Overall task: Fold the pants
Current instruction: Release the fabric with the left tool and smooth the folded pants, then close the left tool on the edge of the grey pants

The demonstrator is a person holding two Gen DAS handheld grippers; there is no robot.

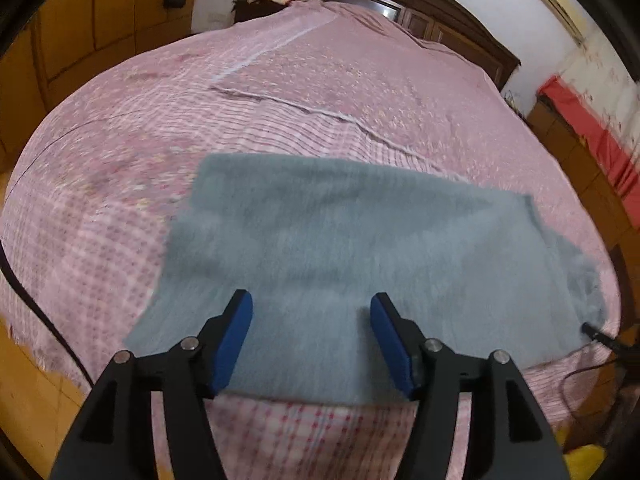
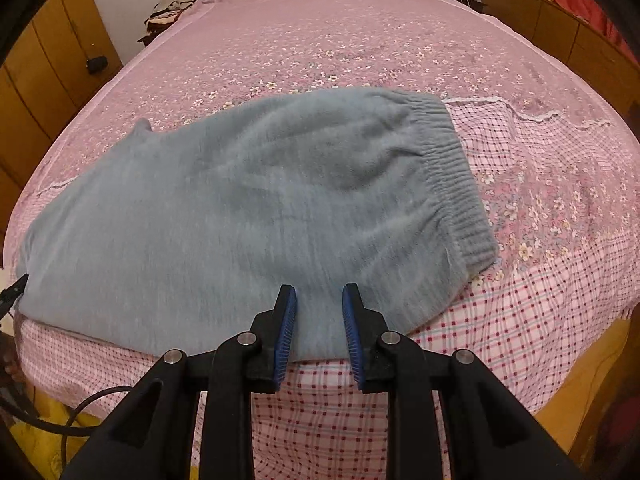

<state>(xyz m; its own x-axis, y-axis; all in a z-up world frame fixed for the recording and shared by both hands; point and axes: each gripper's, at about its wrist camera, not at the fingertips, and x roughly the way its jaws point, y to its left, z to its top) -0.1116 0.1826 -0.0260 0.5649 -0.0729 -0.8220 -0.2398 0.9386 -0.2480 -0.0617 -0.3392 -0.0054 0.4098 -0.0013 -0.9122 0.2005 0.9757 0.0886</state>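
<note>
Two Grippers Above Folded Pants on the Bed

One bed [image 2: 360, 32] fills both views, covered by a pink sheet [image 1: 120, 184] with a floral print across the far part and a check pattern along the near edge. Wooden cabinets [image 2: 48, 92] stand along the left, and a dark wooden headboard [image 1: 440, 16] closes the far end.

Grey-blue fleece pants [image 2: 240, 208] lie flat on the sheet at the near edge of the bed, folded into a single broad panel. The ribbed elastic waistband [image 2: 456, 176] is at the right end in the right wrist view; the legs run off to the left.

The left gripper [image 1: 311, 340] sits over the near edge of the pants [image 1: 340, 248], jaws spread wide, with fabric showing between the blue pads [image 1: 236, 344] but not pinched by them.

The right gripper [image 2: 319, 332] sits over the near edge close to the waistband, jaws narrowly parted, pads [image 2: 287, 336] clear of the fabric; nothing is gripped.

A black cable [image 2: 60, 420] hangs below the mattress at near left.
</note>
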